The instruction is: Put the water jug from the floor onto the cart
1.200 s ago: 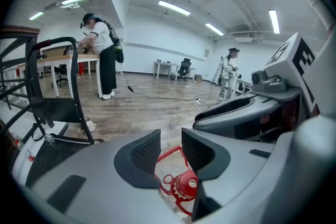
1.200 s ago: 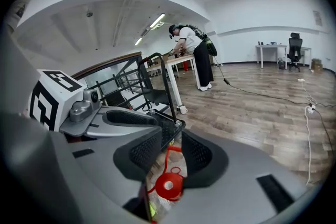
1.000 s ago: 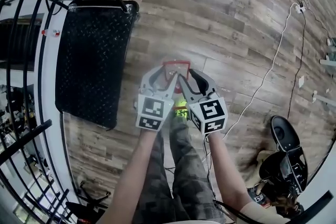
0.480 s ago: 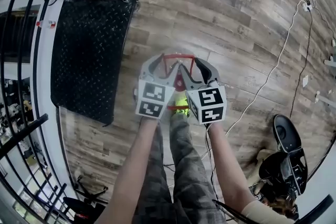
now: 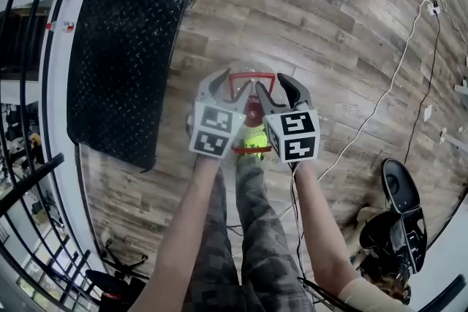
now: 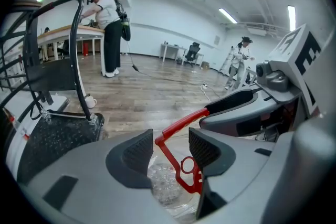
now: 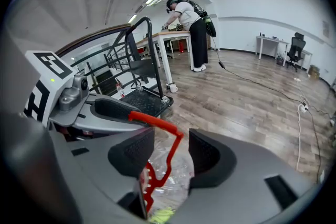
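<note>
Opening astride one water jug handle (image 6: 180,124): left gripper (image 6: 171,145), right gripper (image 7: 171,148).

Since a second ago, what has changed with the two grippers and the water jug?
Both grippers have come down over the water jug and spread apart. The jaws of the left gripper and the right gripper have just been opening. Each now straddles a corner of the jug's red handle without pressing on it, so nothing is held. The jug stays on the floor beside the cart.
</note>
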